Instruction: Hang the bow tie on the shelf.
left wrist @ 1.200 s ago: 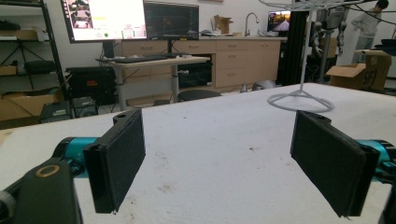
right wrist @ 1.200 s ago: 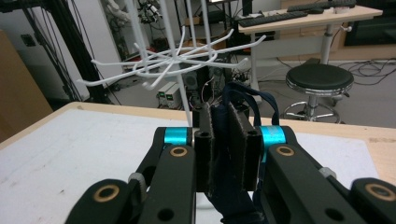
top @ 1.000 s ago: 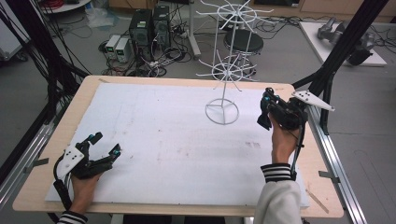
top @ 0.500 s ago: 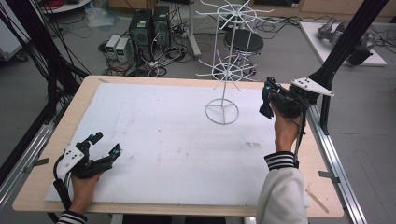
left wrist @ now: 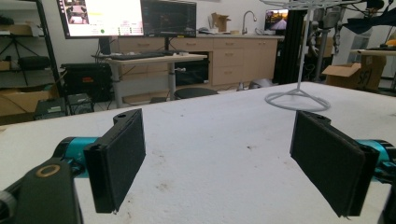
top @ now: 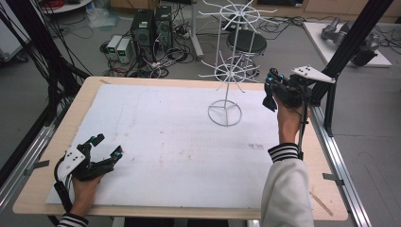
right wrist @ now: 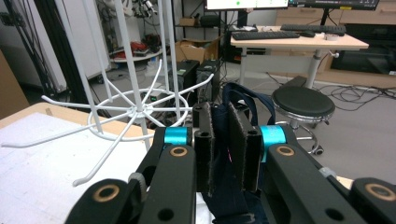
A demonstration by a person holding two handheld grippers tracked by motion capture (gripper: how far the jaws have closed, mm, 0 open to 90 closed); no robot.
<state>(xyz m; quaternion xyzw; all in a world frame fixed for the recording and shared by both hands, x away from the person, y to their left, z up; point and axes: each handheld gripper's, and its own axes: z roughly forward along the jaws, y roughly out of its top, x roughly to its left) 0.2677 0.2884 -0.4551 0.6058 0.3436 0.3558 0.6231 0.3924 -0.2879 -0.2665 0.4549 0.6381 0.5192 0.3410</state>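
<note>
Dark blue cloth strap (right wrist: 233, 140) sits pinched tight between the jaws of the right claw (top: 270, 92), with a loop poking up above them. That claw has lifted and moved closer to the tall white wire rack (top: 226, 75), whose thin arms now stick out just beside it. I think the strap will be hung there next. Far off, the left claw (top: 105, 145) rests wide open and empty on the white table sheet (top: 179, 142).
</note>
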